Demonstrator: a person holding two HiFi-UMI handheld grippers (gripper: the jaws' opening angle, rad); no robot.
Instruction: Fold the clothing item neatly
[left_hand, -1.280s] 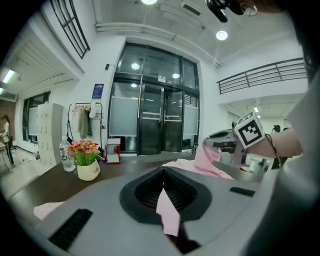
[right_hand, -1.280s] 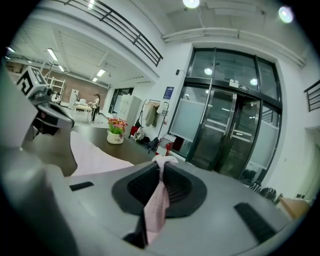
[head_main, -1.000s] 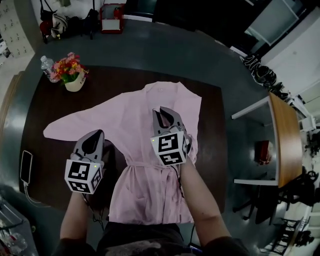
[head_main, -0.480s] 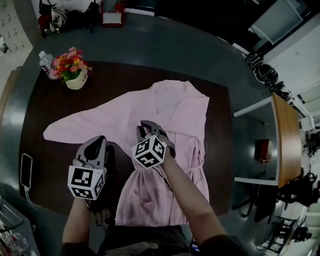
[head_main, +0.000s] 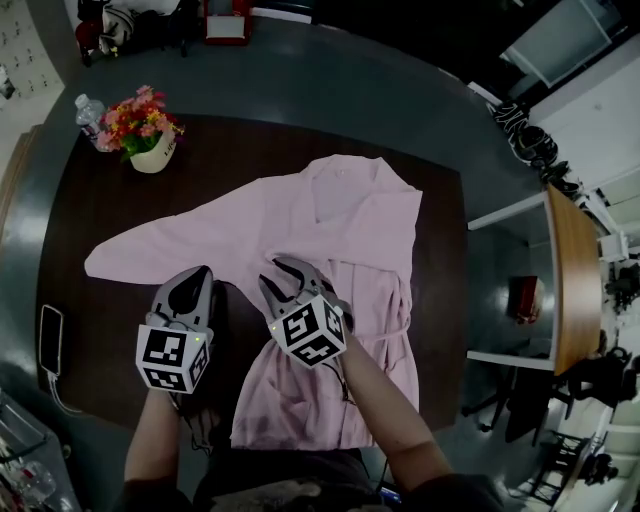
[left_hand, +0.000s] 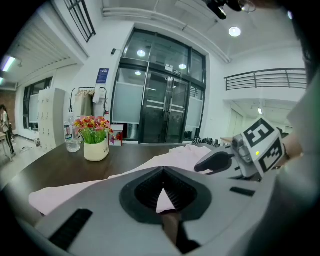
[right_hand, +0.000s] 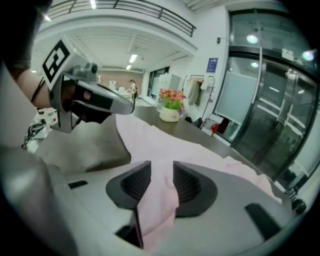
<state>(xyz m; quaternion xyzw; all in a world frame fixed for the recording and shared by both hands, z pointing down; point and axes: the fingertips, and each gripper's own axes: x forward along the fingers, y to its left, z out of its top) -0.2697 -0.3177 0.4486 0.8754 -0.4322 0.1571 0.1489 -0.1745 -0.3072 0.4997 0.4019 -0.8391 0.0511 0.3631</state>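
A pink garment (head_main: 340, 230) of thin, soft cloth, shaped like a robe with a collar (head_main: 335, 175) and a narrow tie belt (head_main: 388, 330), lies spread on a dark brown wooden table (head_main: 120, 200) with rounded corners. One long sleeve (head_main: 150, 250) stretches flat toward the left side of the table, and the other side of the garment is folded inward, so its right edge looks straight. The cloth has small wrinkles near the waist. The right gripper (head_main: 272, 272) is made of grey plastic, and it sits low over the middle of the garment, near the base of the long sleeve. Its jaws have just been opening. They stand apart now, and a loose fold of the pink cloth hangs between the ribbed black pads (right_hand: 135, 182), which do not squeeze it. The left gripper (head_main: 195, 275) hovers just beside the garment, over the bare table near the lower edge of the sleeve, and its jaws are closed together tip to tip. Each gripper carries a cube with black and white square markers. At the far left corner of the table stands a round cream pot (head_main: 152, 160) with red, pink and yellow flowers (head_main: 135, 118), and a clear plastic bottle (head_main: 88, 112) stands just beside it. A flat phone (head_main: 52, 335) with a white cable lies at the near left edge.
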